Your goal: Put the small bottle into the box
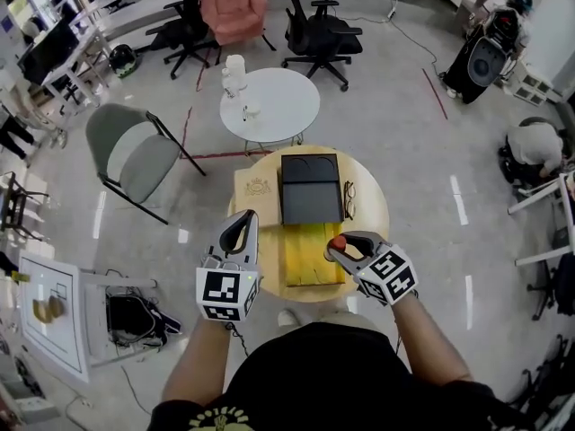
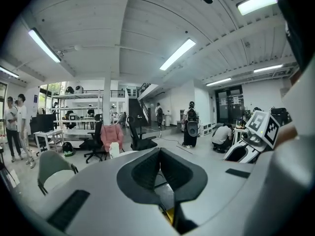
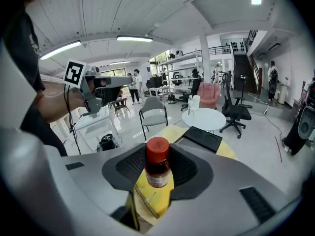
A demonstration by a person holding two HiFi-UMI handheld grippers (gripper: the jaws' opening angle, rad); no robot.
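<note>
My right gripper (image 3: 157,173) is shut on a small dark bottle with a red cap (image 3: 157,162), held upright between the jaws. In the head view that right gripper (image 1: 346,247) hovers with the small bottle (image 1: 336,243) over the right edge of the open yellow box (image 1: 311,255) on the round wooden table (image 1: 375,206). The box's yellow inside (image 3: 147,193) lies right under the bottle. My left gripper (image 1: 241,232) is shut and empty, left of the box, pointing away. In its own view the left gripper (image 2: 159,170) has its jaws pressed together.
A black tray-like lid (image 1: 310,189) lies behind the box, with glasses (image 1: 349,199) to its right and a wooden board (image 1: 258,187) to its left. Beyond stand a white round table (image 1: 269,104), a grey folding chair (image 1: 135,155) and office chairs (image 1: 319,30). People are at the right.
</note>
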